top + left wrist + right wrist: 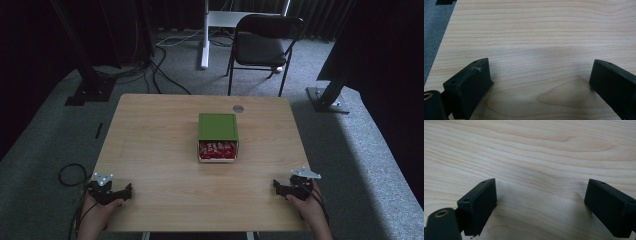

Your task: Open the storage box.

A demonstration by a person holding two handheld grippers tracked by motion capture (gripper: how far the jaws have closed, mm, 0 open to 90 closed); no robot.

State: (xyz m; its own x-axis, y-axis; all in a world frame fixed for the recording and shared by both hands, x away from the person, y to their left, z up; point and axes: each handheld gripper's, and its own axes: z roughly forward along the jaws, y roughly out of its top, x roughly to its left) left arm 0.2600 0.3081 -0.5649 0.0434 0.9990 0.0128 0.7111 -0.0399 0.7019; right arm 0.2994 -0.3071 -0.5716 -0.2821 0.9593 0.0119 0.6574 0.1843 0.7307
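Left gripper (128, 190) sits at the near left corner of the wooden table (150, 150), jaws spread wide, nothing between them, bare wood under them in the left gripper view. Green box (217, 136) at table centre, well apart from both grippers, its lid slid back, red packets (217, 149) showing at the near end. Right gripper (276, 186) at near right edge, jaws spread, empty, pointing inward.

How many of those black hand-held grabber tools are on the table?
2. The left gripper sits at the table's near left corner, the right gripper at its near right corner. Each is in a hand, fingers open and holding nothing, well short of the green box.
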